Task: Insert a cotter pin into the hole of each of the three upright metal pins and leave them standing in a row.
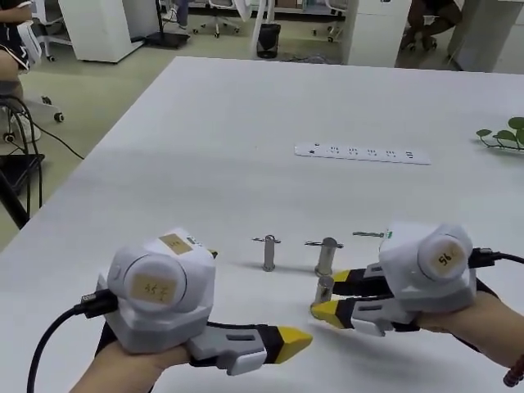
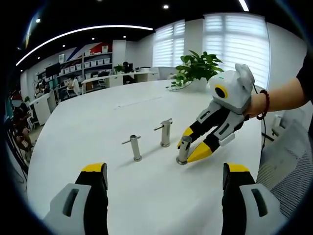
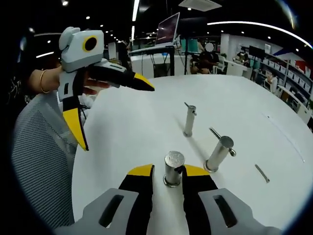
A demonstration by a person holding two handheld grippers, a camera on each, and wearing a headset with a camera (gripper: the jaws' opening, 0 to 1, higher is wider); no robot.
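Three upright metal pins stand in a row on the white table point(image 1: 205, 164). The far pin point(image 1: 268, 252) and the middle pin point(image 1: 328, 255) each carry a cotter pin through the top. My right gripper point(image 1: 329, 294) is shut on the nearest pin point(image 1: 325, 286), whose plain cap point(image 3: 174, 159) sits between the yellow tips of the right gripper point(image 3: 169, 171). A loose cotter pin point(image 1: 368, 235) lies flat behind the row, and the same cotter pin point(image 3: 261, 173) lies to the right. My left gripper point(image 2: 165, 169) hangs open and empty, short of the pins point(image 2: 134, 147).
A white power strip point(image 1: 362, 152) lies farther back on the table. A leafy plant point(image 1: 503, 135) sits at the right edge. Office chairs and cabinets stand beyond the far edge. The right gripper point(image 2: 191, 143) enters the left gripper view from the right.
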